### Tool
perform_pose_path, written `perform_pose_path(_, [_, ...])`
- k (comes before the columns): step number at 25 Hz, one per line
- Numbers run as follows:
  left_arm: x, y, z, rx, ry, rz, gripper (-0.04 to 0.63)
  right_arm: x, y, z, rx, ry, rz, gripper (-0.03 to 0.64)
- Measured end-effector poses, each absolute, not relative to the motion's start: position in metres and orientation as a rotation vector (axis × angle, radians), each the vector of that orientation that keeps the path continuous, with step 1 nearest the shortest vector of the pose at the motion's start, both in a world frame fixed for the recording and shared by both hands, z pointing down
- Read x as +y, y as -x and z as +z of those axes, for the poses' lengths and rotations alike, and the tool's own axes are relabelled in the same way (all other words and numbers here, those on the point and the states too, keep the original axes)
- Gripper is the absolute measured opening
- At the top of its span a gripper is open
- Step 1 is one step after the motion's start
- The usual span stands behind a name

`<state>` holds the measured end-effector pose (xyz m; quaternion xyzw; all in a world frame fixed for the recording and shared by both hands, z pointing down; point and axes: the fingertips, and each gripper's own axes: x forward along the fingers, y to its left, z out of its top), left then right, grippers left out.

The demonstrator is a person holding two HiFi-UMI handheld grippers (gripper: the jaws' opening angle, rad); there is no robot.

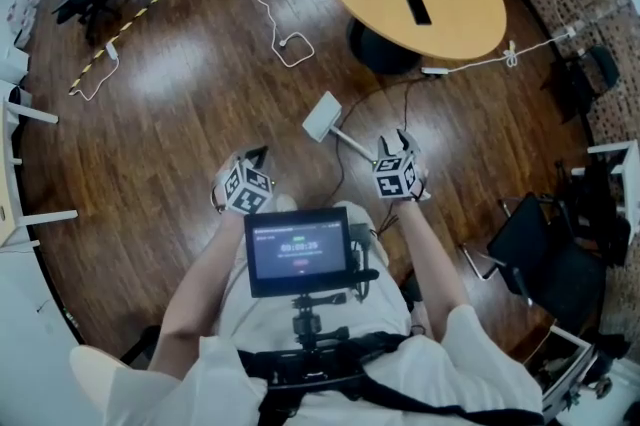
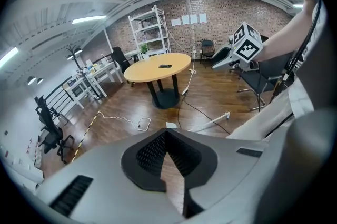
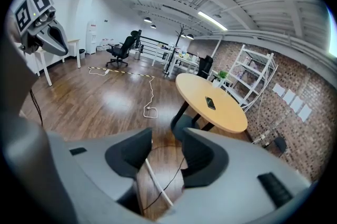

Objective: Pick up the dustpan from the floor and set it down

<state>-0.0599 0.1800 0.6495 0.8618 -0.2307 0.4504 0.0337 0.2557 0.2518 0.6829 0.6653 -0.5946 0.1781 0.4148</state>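
Observation:
The white dustpan (image 1: 322, 117) lies on the wooden floor, its long thin handle (image 1: 354, 145) running back toward me. My right gripper (image 1: 401, 140) hovers just right of the handle's near end, open with nothing between its jaws. In the right gripper view the handle (image 3: 156, 185) shows on the floor through the gap of that gripper (image 3: 166, 137). My left gripper (image 1: 257, 155) hangs over bare floor left of the dustpan. Its jaw tips meet in the left gripper view (image 2: 168, 133), and nothing is held. The dustpan (image 2: 171, 125) lies just beyond them.
A round wooden table (image 1: 455, 24) with a dark phone (image 1: 419, 10) on it stands beyond the dustpan. A black cable (image 1: 340, 169) crosses the handle. White cords (image 1: 268, 14), striped tape (image 1: 150, 9), and black chairs (image 1: 545, 249) at the right surround the spot.

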Motion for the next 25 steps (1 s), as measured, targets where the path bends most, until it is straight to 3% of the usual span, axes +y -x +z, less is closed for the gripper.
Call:
perform_pose_path(6, [0.171, 0.071, 0.640, -0.727, -2.625, 1.374, -0.006, 0.244, -0.234, 0.662, -1.513, -1.651, 0.416, 0.212])
perform_pose_path(12, [0.252, -0.040, 0.641, -0.715, -2.636, 1.395, -0.006, 0.315, -0.322, 0.646, -1.571, -1.658, 0.391, 0.212])
perform_pose_path(25, [0.317, -0.065, 0.637, -0.780, -2.591, 1.376, -0.006, 0.361, -0.333, 0.650, -1.667, -1.585, 0.387, 0.210])
